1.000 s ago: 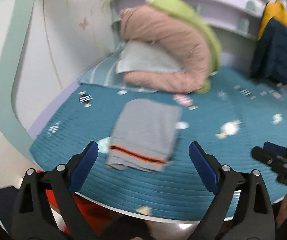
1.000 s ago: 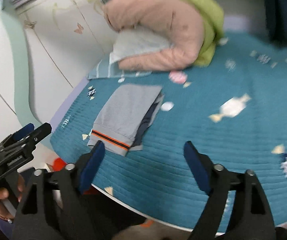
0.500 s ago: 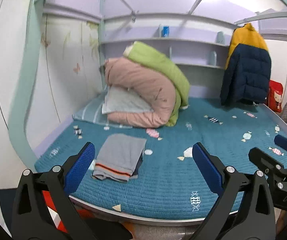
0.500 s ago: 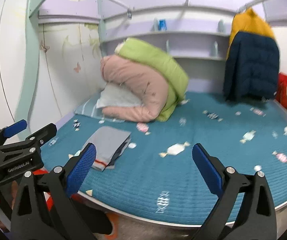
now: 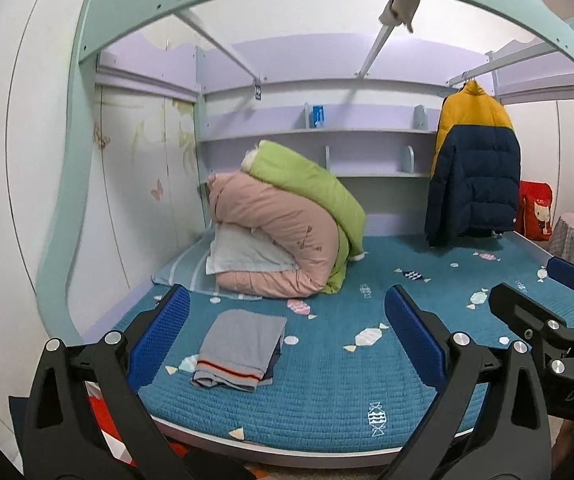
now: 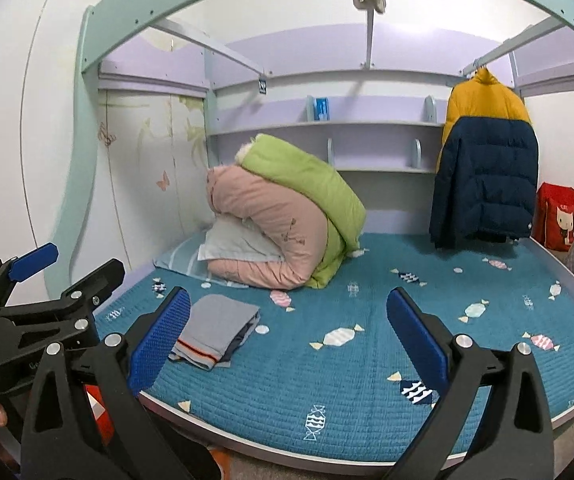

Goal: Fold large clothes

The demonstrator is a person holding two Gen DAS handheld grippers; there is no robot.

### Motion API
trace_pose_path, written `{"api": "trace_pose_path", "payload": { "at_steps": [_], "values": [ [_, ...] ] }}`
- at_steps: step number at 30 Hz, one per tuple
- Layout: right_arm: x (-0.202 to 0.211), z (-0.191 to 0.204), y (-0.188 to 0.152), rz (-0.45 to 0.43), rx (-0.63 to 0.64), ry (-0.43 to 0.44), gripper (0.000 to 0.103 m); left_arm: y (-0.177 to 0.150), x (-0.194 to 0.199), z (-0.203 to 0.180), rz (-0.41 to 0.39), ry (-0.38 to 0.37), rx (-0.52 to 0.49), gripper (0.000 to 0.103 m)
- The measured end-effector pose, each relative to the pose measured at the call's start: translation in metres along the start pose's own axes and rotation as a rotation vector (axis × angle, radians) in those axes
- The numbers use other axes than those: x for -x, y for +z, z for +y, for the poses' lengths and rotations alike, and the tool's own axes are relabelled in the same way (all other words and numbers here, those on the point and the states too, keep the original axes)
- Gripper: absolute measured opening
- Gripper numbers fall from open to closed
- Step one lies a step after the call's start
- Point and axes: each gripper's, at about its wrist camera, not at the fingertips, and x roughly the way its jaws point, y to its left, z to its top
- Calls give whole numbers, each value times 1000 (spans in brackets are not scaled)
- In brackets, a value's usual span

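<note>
**Grey garment folded on the bed, both tools free**

Grey garment (image 5: 241, 350) lies folded in a neat stack near the bed's (image 5: 327, 400) front left corner. We judge the folding done; next we would need another piece, perhaps the hanging jacket (image 5: 473, 168). We hold the left tool (image 5: 287, 334) and right tool (image 6: 289, 330) spread wide, empty, touching nothing.

Folded grey garment (image 6: 217, 330) lies on the teal bedspread (image 6: 367, 360); right tongs (image 6: 287, 328) gape above, empty.
</note>
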Motion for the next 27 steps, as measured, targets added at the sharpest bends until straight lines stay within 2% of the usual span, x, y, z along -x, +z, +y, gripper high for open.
{"api": "trace_pose_path", "payload": {
  "at_steps": [11,20,27],
  "values": [
    [27,-1,8,-95,10,-38,95,11,28,-7,-78,13,6,98],
    [38,-1,8,-142,16,-70,95,14,40,-13,-135,24,0,98],
    [39,-4,7,-144,13,-70,95,13,41,-13,-146,22,4,98]
  ]
}}
